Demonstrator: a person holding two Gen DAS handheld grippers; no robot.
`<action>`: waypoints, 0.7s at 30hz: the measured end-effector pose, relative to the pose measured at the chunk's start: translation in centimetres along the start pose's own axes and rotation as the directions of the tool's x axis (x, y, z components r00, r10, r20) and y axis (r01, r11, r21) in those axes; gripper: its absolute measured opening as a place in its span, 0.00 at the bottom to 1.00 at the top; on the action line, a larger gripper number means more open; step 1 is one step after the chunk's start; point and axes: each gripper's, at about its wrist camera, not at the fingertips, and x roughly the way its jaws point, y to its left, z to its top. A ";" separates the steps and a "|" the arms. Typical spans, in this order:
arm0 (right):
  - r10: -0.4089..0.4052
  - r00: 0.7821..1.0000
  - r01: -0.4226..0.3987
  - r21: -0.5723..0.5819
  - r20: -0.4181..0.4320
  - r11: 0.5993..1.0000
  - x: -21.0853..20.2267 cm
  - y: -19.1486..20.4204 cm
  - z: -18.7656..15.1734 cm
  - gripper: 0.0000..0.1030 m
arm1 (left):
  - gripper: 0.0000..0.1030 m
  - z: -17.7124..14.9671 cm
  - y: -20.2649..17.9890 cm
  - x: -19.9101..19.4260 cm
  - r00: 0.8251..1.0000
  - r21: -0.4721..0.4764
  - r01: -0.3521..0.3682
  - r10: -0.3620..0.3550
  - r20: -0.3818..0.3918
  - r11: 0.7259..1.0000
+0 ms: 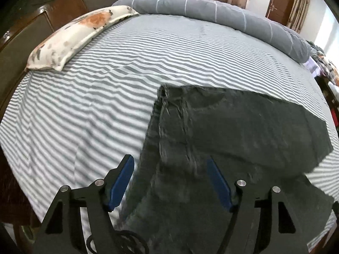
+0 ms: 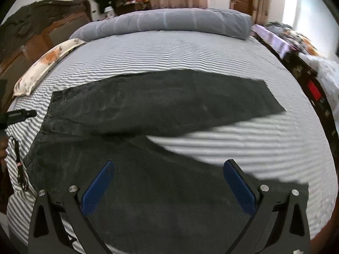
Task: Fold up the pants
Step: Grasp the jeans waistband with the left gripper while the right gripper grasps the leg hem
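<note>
Dark grey pants (image 1: 233, 131) lie spread flat on the striped bed, waistband to the left, two legs splaying to the right (image 2: 169, 105). My left gripper (image 1: 170, 163) is open and empty, hovering just above the waistband end. My right gripper (image 2: 168, 165) is open and empty, above the nearer leg (image 2: 169, 201). The far leg's hem (image 2: 273, 103) lies at the right. The left gripper's black body (image 2: 17, 114) shows at the left edge of the right wrist view.
The bed has a grey-and-white striped sheet (image 1: 84, 105). A floral pillow (image 1: 74, 36) lies by the wooden headboard (image 2: 42, 21). A rolled grey duvet (image 2: 169, 23) lies along the far side. A cluttered footboard (image 2: 313, 89) is at the right.
</note>
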 end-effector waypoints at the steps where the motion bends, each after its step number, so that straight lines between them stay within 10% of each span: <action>1: 0.000 1.000 0.000 -0.011 0.000 1.000 0.4 0.1 0.6 0.99 | 0.69 0.7 0.3 0.9 1.000 -0.005 0.001 -0.001 -0.010 1.000; 11: 0.049 0.999 -0.050 -0.066 -0.012 0.997 7.3 3.1 7.7 0.99 | 0.69 7.0 2.8 11.3 0.994 -0.070 -0.029 0.022 -0.103 0.997; 21: 0.098 0.995 -0.098 -0.051 -0.012 0.994 11.0 4.1 11.3 0.99 | 0.54 7.9 2.5 13.0 0.992 -0.074 0.101 -0.106 -0.070 0.992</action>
